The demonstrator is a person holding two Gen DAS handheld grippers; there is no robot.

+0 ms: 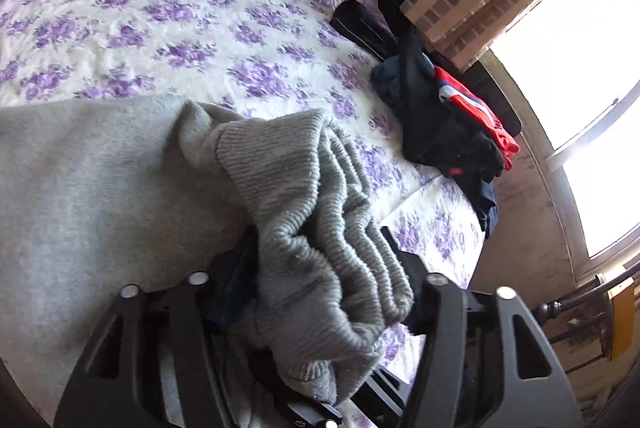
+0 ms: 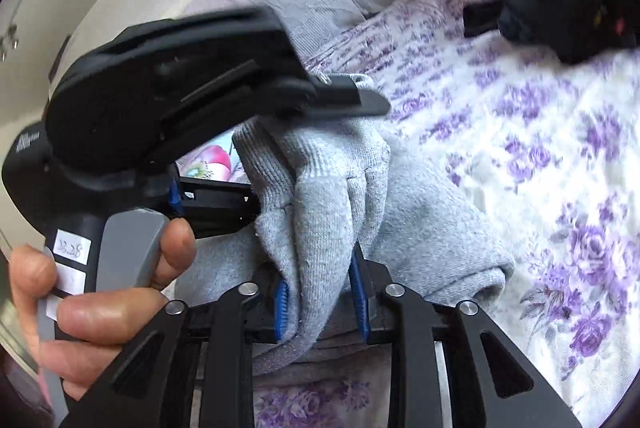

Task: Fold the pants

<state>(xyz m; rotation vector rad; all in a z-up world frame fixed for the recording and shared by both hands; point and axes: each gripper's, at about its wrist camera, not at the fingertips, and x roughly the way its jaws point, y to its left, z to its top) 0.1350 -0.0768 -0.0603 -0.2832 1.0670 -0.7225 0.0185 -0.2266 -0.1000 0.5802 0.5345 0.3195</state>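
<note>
- The right gripper, with blue ribbed pads, is clenched on a bunched fold of the grey knitted sweatpants.
- The left gripper has the ribbed cuff of the same pants heaped between its black fingers; fabric hides the tips, so I cannot tell whether it grips.
- In the right wrist view, that left tool sits just above the bunched cloth, its handle held by a bare hand.
- The rest of the pants lies spread on the white bedspread with purple flowers.
- Well apart, near the bed's edge, sits a pile of dark and red clothing, beside a bright window.
</note>
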